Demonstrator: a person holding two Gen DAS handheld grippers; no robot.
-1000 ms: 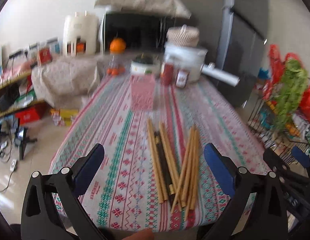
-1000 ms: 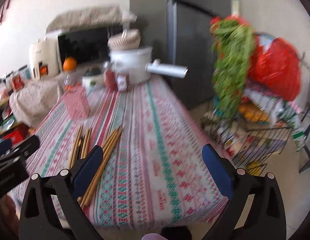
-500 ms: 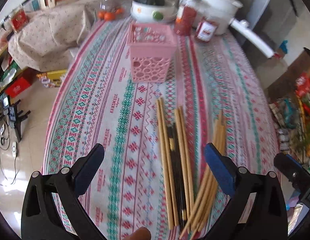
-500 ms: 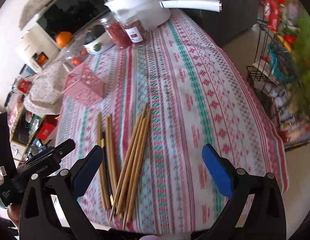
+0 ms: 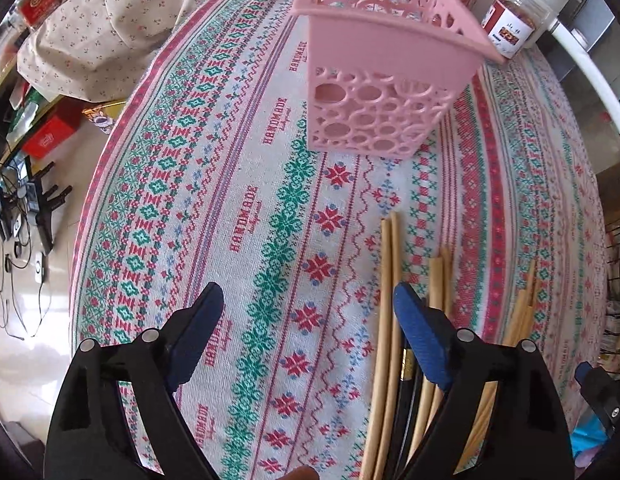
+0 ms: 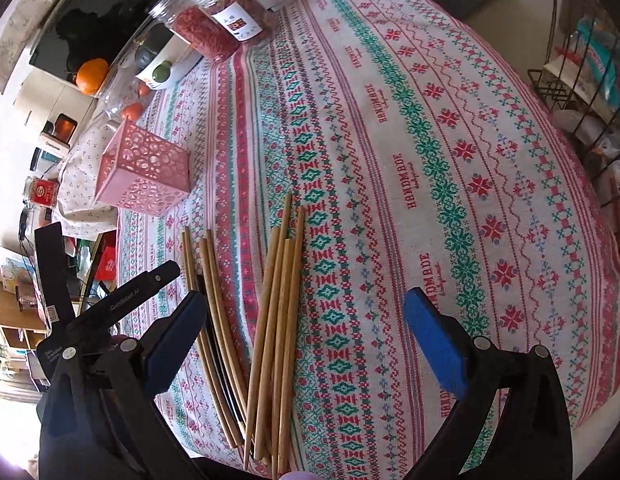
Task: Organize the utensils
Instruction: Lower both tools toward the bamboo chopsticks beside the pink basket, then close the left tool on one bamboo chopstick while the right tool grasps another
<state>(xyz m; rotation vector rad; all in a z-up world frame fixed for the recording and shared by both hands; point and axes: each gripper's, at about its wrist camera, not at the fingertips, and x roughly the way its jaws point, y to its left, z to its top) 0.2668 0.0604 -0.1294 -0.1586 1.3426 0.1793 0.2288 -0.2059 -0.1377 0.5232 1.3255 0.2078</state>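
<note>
- On the patterned tablecloth (image 6: 390, 128), near the front edge: a loose spread of bamboo chopsticks (image 6: 277, 320), lying flat, tips fanned toward the far end of the table.
- In that spread, two rough bunches: a left bunch with a dark chopstick (image 5: 408, 396) tucked in between the pale ones, and a right bunch crossing over itself a bit.
- Further back and to the left of the sticks: pink perforated holder (image 6: 143, 172), upright, well apart from the chopsticks, nothing visible inside.
- Left gripper (image 5: 307, 312): pointing steeply down over the cloth, jaws closing but still fairly wide, only bare cloth between the blue pads, nothing pinched. Right-hand pad (image 5: 420, 340) sitting over the left edge of the left bunch, can't tell whether actually touching.
- Right gripper (image 6: 305, 320): also angled down, jaws spread wide, right bunch of chopsticks showing in the gap between them, pads not pressing on anything. Can't tell how far above the sticks.
- In the right wrist view, off to the left: black body of the left gripper, close beside the left bunch.
- At the far end of the table: two jars (image 6: 217, 24) of red stuff, side by side.
- Past the right edge of the table: wire rack (image 6: 582, 64) on the floor.
</note>
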